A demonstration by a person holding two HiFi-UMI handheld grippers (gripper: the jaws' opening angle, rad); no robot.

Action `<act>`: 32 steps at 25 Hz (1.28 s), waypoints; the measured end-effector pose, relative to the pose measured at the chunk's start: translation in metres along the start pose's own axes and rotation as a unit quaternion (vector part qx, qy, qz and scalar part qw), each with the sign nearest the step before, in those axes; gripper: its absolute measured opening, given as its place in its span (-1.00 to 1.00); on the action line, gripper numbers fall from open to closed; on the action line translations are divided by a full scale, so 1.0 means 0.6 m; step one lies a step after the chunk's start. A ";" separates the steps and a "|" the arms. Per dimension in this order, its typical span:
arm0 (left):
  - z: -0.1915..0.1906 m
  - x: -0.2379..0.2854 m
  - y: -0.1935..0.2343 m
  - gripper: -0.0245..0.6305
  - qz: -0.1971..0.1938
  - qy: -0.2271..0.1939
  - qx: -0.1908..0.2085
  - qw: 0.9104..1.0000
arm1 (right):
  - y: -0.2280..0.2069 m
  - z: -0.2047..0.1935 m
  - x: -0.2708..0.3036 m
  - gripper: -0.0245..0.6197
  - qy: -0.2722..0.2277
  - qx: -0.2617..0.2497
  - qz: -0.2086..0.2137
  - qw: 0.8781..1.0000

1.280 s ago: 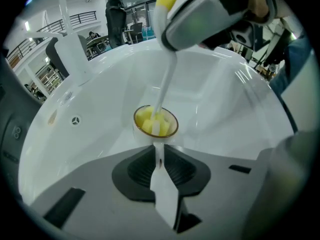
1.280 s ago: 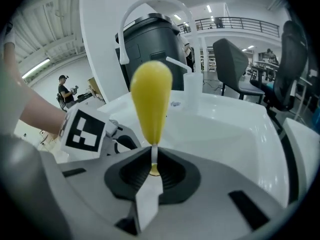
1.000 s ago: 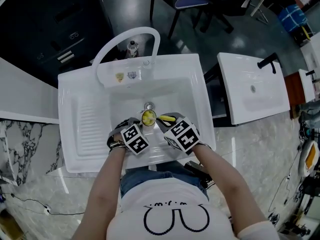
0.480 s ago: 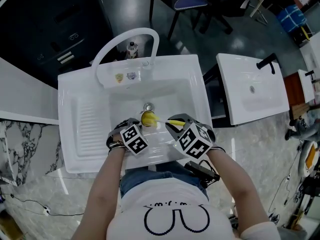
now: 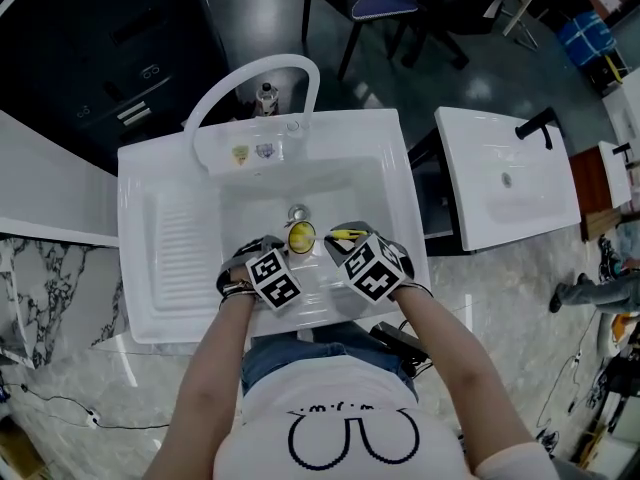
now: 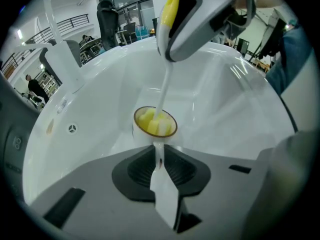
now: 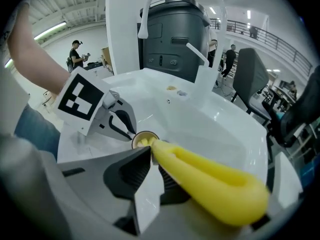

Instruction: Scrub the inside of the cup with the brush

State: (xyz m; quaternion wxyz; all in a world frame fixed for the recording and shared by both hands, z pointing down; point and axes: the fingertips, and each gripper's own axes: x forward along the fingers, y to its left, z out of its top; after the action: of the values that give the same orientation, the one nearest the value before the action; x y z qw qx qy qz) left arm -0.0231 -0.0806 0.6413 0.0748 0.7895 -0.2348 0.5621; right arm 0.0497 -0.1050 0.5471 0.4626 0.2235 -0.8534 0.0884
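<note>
Cup [image 6: 142, 137] in left tongs [image 6: 159, 153], brush [image 6: 163, 86] inside

Open test hall or lab floor, not a home kitchen.
A white laundry sink [image 5: 140, 163] with a ribbed washboard [image 5: 185, 248] stands on marble-patterned floor [image 5: 500, 298]; a second basin [image 5: 500, 183] sits at 3 o'clock, office chairs [image 5: 385, 3] at 12 o'clock, loose cables [image 5: 590, 388] at 4 o'clock. The gripper views show a railed mezzanine [image 7: 260, 36], strip lights [image 7: 50, 29] and people [image 7: 76, 54] standing about.
</note>
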 end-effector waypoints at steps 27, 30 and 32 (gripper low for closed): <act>-0.003 -0.009 0.005 -0.73 -0.112 -0.059 -0.262 0.957 | 0.005 0.025 -0.158 -0.80 -0.106 0.184 0.022 0.977; -0.003 -0.009 0.005 -0.73 -0.128 -0.065 -0.294 0.945 | 0.013 0.020 -0.178 -0.80 -0.103 0.189 0.026 0.976; -0.003 -0.009 0.006 -0.73 -0.135 -0.068 -0.316 0.937 | 0.027 0.009 -0.183 -0.80 -0.087 0.183 0.037 0.978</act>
State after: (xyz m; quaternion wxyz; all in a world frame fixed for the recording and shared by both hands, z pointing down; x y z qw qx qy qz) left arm -0.0275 -0.0816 0.6362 0.3796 0.7857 -0.2957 0.3889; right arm 0.0898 -0.0598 0.4542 0.3340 0.2800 -0.8673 0.2404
